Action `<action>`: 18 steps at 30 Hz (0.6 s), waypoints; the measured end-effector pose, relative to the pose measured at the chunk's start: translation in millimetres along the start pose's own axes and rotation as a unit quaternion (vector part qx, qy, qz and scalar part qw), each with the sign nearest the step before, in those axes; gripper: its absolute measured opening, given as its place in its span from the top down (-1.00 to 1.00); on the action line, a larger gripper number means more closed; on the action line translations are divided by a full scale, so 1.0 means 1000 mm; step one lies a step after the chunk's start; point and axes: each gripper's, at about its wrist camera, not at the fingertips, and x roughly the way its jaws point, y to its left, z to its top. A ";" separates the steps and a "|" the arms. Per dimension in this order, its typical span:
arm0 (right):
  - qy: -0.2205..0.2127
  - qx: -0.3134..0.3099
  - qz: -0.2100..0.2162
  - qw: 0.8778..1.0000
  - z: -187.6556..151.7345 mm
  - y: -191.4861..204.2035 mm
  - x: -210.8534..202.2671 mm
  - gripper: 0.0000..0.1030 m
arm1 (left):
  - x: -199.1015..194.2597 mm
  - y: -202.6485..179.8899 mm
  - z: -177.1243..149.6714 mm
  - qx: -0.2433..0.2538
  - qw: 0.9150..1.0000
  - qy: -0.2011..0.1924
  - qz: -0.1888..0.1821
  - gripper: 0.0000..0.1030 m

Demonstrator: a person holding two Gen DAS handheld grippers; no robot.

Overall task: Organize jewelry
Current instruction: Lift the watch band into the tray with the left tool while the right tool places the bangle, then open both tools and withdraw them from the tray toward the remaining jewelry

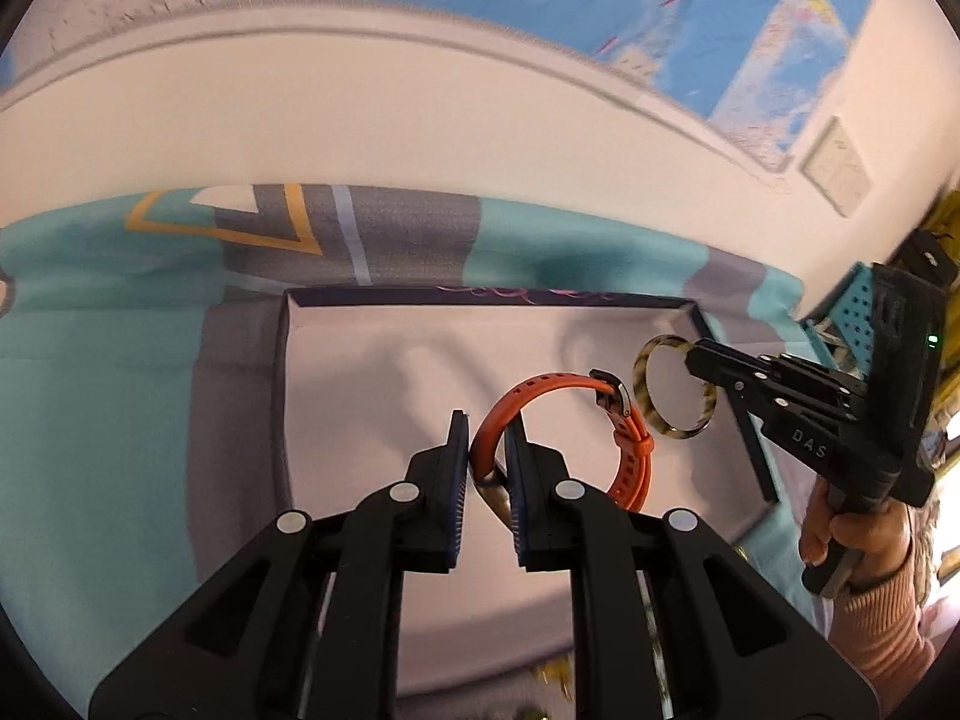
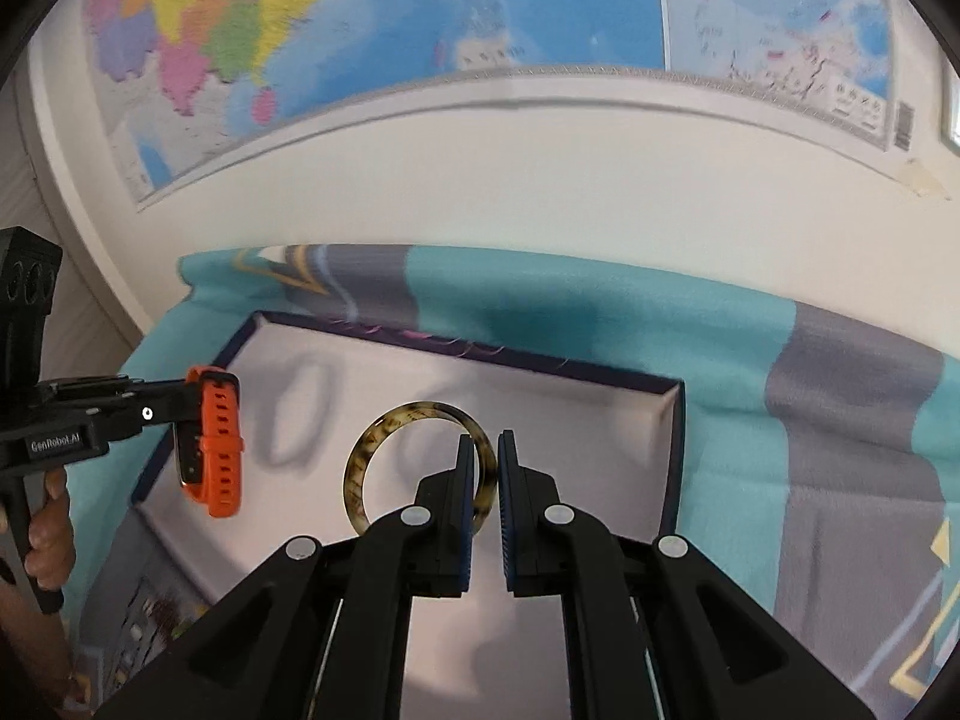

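My left gripper (image 1: 487, 444) is shut on an orange watch with a rubber strap (image 1: 627, 444) and holds it above a shallow grey tray with a dark rim (image 1: 384, 372). The watch also shows in the right wrist view (image 2: 217, 444), hanging from the left gripper (image 2: 192, 405). My right gripper (image 2: 487, 456) is shut on a tortoiseshell bangle (image 2: 384, 438) and holds it upright above the tray (image 2: 600, 420). In the left wrist view the bangle (image 1: 645, 390) hangs from the right gripper (image 1: 699, 369) over the tray's right side.
The tray lies on a teal and grey patterned cloth (image 2: 750, 348) over a table against a white wall with a world map (image 2: 360, 12). A teal perforated basket (image 1: 855, 318) stands at the far right.
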 end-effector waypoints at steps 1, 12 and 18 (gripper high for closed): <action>0.006 0.004 0.000 1.000 0.003 -0.002 0.007 0.88 | 0.006 0.000 0.003 -0.002 1.000 0.005 0.001 0.75; 0.029 0.035 -0.016 0.999 0.018 -0.012 0.034 0.84 | 0.053 0.011 0.030 -0.027 0.998 0.042 0.042 0.76; 0.017 0.037 -0.007 0.999 0.012 -0.009 0.022 0.59 | 0.053 0.015 0.033 -0.034 0.998 0.041 0.046 0.62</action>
